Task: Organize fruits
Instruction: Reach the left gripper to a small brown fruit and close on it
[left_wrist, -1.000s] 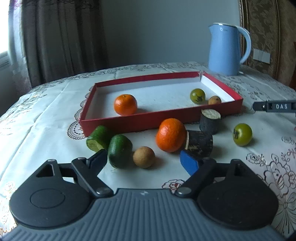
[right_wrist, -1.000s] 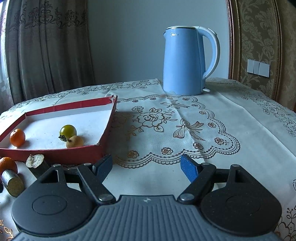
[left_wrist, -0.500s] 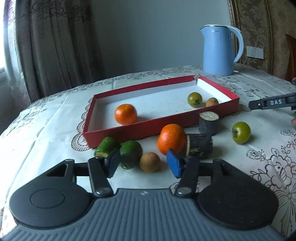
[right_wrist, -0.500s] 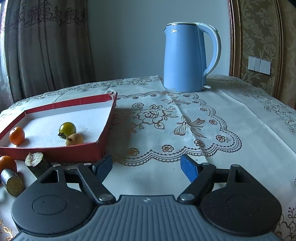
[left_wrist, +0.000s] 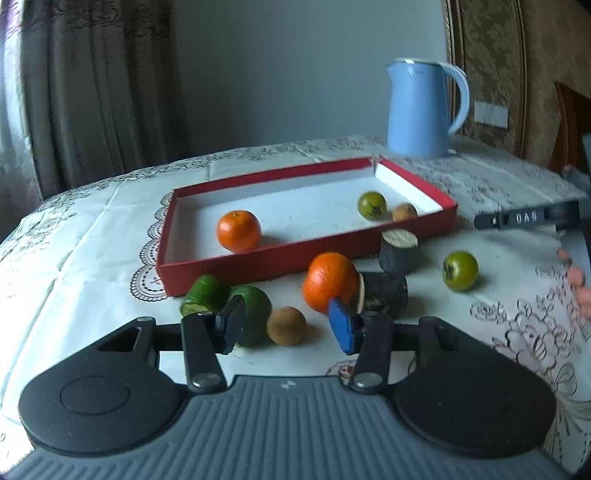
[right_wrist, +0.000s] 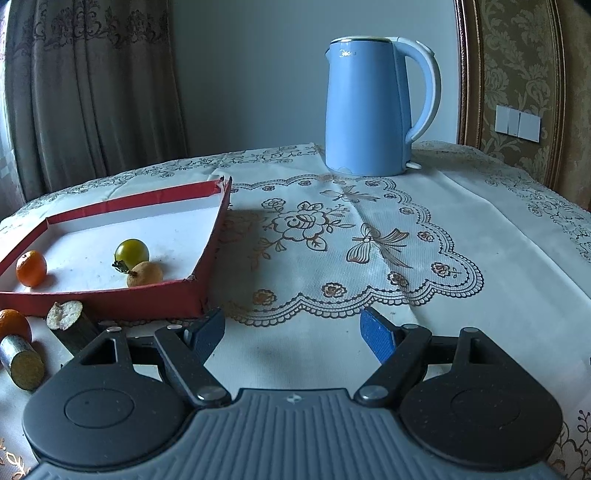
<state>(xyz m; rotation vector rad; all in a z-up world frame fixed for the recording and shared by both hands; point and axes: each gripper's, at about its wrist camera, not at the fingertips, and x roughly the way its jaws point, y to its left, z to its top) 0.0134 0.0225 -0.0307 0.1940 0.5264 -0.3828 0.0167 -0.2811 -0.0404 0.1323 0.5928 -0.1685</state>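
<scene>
A red tray (left_wrist: 258, 262) holds an orange (left_wrist: 238, 230), a green tomato (left_wrist: 372, 205) and a small brown fruit (left_wrist: 404, 212). In front of it lie two green fruit pieces (left_wrist: 205, 297), a round brown fruit (left_wrist: 286, 326), a second orange (left_wrist: 328, 282), two dark cane pieces (left_wrist: 384, 295) and another green tomato (left_wrist: 460, 271). My left gripper (left_wrist: 287, 318) is closing around the round brown fruit, with a gap on each side of it. My right gripper (right_wrist: 293, 332) stands open over bare tablecloth, right of the tray (right_wrist: 110, 299).
A blue kettle (right_wrist: 376, 107) stands at the back of the table. The lace-patterned cloth (right_wrist: 369, 240) stretches to the right of the tray. A hand (left_wrist: 576, 280) shows at the right edge of the left wrist view. Curtains hang behind the table.
My left gripper's jaws have narrowed from wide apart to close on either side of the round brown fruit. The right gripper has stayed still and open.
</scene>
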